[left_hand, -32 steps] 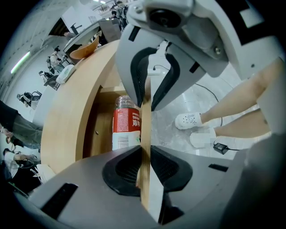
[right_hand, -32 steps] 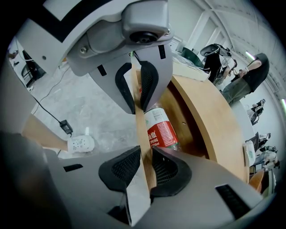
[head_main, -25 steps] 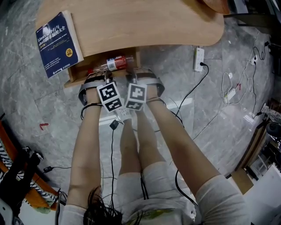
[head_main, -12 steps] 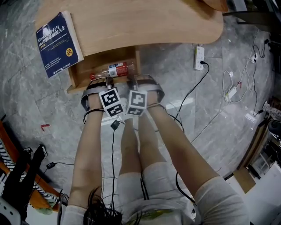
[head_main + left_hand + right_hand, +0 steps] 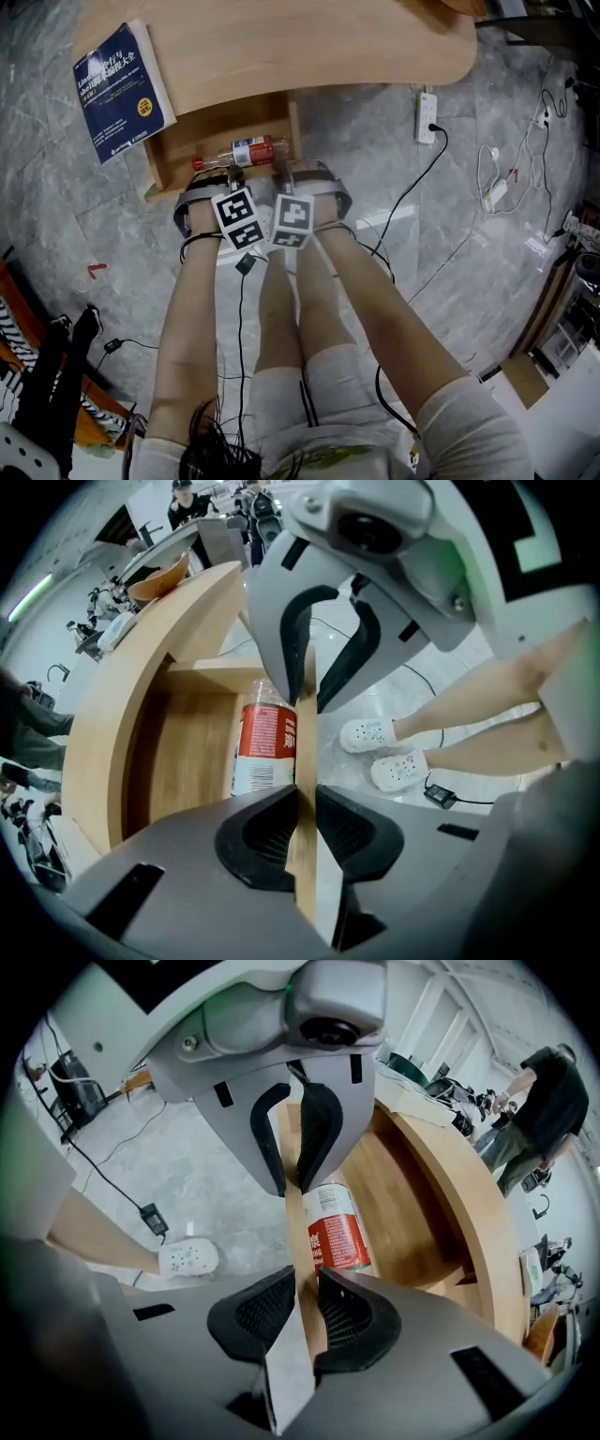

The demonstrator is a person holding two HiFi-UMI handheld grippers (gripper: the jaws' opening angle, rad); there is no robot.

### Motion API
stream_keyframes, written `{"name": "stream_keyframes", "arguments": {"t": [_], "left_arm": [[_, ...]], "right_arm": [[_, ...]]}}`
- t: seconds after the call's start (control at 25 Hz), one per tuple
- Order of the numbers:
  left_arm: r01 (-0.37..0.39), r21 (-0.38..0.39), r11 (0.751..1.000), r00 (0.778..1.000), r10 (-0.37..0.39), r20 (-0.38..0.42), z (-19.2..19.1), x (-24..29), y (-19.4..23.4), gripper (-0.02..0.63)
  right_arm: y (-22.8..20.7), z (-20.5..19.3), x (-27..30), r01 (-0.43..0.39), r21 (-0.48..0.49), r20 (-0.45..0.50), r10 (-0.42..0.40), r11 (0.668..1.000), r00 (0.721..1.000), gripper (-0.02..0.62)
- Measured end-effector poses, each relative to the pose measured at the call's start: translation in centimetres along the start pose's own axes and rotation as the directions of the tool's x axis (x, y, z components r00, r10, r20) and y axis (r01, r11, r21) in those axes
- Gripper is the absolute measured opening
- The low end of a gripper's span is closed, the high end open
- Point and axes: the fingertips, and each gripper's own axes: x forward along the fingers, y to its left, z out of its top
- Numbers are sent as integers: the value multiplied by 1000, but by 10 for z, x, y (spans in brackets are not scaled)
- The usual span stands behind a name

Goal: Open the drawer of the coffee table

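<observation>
Drawer (image 5: 211, 131) stands further out from under the table (image 5: 300, 47) than a second ago, with more bare bottom showing behind the bottle (image 5: 246, 152), which lies along the front board (image 5: 303, 752). Both grippers have come back toward the person with it. Left gripper (image 5: 232, 174) and right gripper (image 5: 281, 172) sit side by side, almost touching, each clamped on the board's top edge with a pad on either face. Drawer's rear is under the table rim, a book (image 5: 120, 89) above its left corner; the person's shoes (image 5: 367, 733) and legs stand close before the board, with open floor (image 5: 375, 178) to the right and a power strip (image 5: 427, 119) well off.
</observation>
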Motion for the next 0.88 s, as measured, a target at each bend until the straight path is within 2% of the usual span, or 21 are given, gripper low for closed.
{"name": "stream_keyframes", "arguments": {"t": [0.32, 0.6, 0.88], "left_arm": [[-11, -5, 1000, 1000, 11, 22, 4, 9, -16, 66], [-22, -82, 996, 999, 26, 38, 1, -1, -15, 66], [-22, -167, 986, 997, 34, 68, 3, -49, -15, 38]], "right_arm": [[14, -10, 4, 14, 6, -8, -14, 1000, 1000, 86], [13, -11, -1, 22, 106, -25, -19, 994, 999, 86], [9, -5, -46, 19, 232, 10, -22, 972, 1000, 83]]}}
